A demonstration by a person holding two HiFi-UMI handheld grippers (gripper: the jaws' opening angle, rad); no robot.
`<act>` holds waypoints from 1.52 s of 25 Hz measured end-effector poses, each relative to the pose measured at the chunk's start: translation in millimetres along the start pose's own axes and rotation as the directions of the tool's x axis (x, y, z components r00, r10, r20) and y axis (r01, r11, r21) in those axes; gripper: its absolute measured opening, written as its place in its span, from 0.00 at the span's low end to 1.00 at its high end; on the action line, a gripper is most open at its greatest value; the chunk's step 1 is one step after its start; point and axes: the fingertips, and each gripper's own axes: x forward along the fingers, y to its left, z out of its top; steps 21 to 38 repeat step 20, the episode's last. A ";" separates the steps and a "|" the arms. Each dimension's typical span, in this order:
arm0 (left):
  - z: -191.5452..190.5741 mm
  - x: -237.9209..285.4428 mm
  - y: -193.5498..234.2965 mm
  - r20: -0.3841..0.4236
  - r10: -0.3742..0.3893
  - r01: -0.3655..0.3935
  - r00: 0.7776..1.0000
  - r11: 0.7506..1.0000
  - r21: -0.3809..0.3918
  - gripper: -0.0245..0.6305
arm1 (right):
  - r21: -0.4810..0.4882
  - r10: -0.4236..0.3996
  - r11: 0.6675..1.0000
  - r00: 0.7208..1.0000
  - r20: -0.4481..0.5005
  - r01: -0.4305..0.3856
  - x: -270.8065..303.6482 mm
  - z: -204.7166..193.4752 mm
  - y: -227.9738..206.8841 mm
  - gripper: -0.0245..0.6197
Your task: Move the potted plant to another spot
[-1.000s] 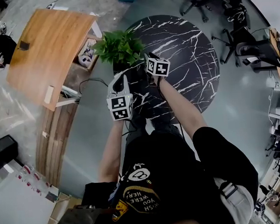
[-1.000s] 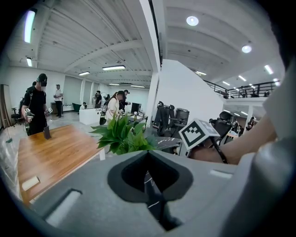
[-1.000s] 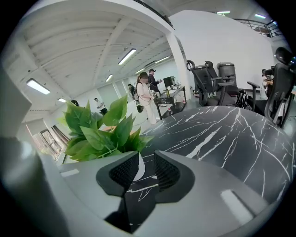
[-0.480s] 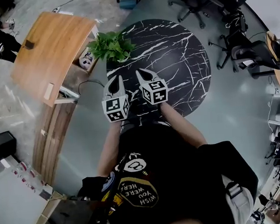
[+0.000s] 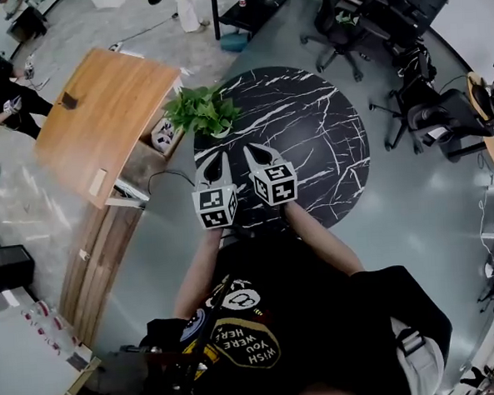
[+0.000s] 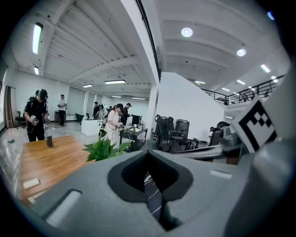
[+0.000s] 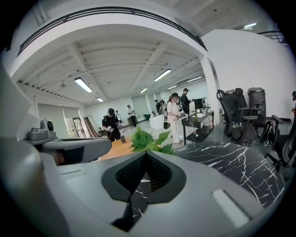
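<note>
The potted plant [image 5: 202, 112], leafy green in a pale pot, stands at the left edge of the round black marble table [image 5: 318, 130]. Both grippers hover side by side in front of the person's chest, short of the plant and apart from it. My left gripper [image 5: 216, 158] is shut and empty; its own view shows the plant [image 6: 102, 149] ahead to the left of the closed tips [image 6: 149, 152]. My right gripper [image 5: 254, 151] is shut with nothing in it. In the right gripper view the plant [image 7: 149, 140] rises just beyond the joined tips [image 7: 147, 153].
A wooden desk [image 5: 100, 118] stands left of the table, with a small box of items [image 5: 164, 135] between them. Office chairs [image 5: 424, 98] crowd the back right. A black cart [image 5: 252, 4] and several people [image 5: 3, 99] are farther off.
Both grippers have drawn back from the plant toward the person and now sit side by side. The plant stays at the table's left edge.
</note>
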 end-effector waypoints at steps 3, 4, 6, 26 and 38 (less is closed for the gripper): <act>6.7 2.7 -7.0 0.013 -0.011 0.010 1.000 1.000 0.010 0.04 | -0.003 0.009 1.000 1.000 0.007 -0.009 -2.2 3.8 1.1 0.04; 7.2 2.4 -8.4 0.014 -0.013 0.013 1.000 1.000 0.012 0.04 | -0.005 0.013 1.000 1.000 0.007 -0.013 -2.5 3.2 3.1 0.04; 6.6 0.9 -9.4 0.014 -0.015 0.015 1.000 1.000 0.013 0.04 | -0.010 0.021 1.000 1.000 0.005 -0.021 -2.9 2.0 7.6 0.04; 5.3 -5.3 -9.6 0.011 -0.031 0.031 0.999 0.999 0.017 0.04 | 0.011 0.006 1.000 1.000 0.007 -0.006 -5.7 -1.4 7.7 0.04; 5.3 -5.3 -9.6 0.011 -0.031 0.031 0.999 0.999 0.017 0.04 | 0.011 0.006 1.000 1.000 0.007 -0.006 -5.7 -1.4 7.7 0.04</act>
